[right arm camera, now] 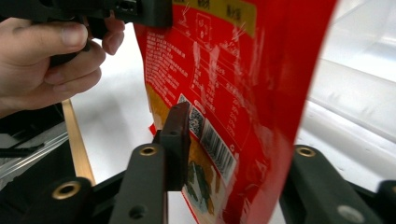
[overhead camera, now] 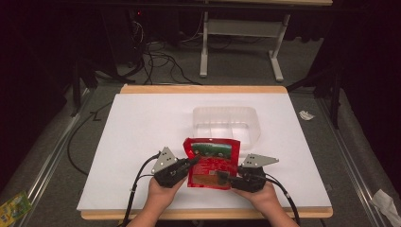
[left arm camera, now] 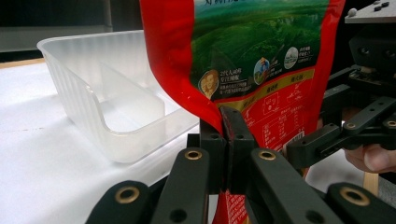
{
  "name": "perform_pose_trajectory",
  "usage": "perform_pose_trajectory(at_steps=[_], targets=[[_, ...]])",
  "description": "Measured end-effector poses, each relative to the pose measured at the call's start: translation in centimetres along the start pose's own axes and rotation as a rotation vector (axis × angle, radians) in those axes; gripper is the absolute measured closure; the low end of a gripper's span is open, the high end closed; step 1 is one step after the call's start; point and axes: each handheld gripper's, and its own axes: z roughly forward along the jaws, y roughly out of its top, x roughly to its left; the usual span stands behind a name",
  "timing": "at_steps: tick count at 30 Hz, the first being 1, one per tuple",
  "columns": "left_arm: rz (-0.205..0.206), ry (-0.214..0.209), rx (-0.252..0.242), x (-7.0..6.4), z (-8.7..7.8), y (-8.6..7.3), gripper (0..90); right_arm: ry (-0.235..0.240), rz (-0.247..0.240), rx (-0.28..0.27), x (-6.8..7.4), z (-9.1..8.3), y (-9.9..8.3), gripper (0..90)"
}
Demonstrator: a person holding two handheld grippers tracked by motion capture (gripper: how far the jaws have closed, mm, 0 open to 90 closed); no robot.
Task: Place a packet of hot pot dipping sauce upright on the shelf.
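So: red pouch held off white table, near edge, just in front of clear plastic bin. L gripper jaws pressed on pouch's left edge; R gripper pinching its right side, lower down. Grasp done w/ both. Pouch not yet in bin, which is empty. Left, prob: carry fwd, lower in, release.
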Motion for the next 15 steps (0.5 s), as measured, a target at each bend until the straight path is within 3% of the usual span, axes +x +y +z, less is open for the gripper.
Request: perform_pose_trajectory(at_steps=[7, 9, 14, 15], targets=[[0.012, 0.013, 0.012, -0.04, -0.03, -0.04, 85.6, 0.041, 0.002, 0.002, -0.22, -0.01, -0.02, 85.0], [0.014, 0.017, 0.016, -0.01, -0.05, -0.04, 80.8, 0.041, -0.020, 0.001, -0.05, -0.03, -0.04, 86.2], [0.026, 0.043, 0.046, 0.24, -0.30, -0.25, 63.8, 0.049, -0.016, 0.008, 0.13, -0.22, -0.09, 86.7], [0.030, 0.045, 0.053, 0.32, -0.43, -0.34, 63.8, 0.054, -0.014, 0.007, 0.16, -0.26, -0.11, 86.8]])
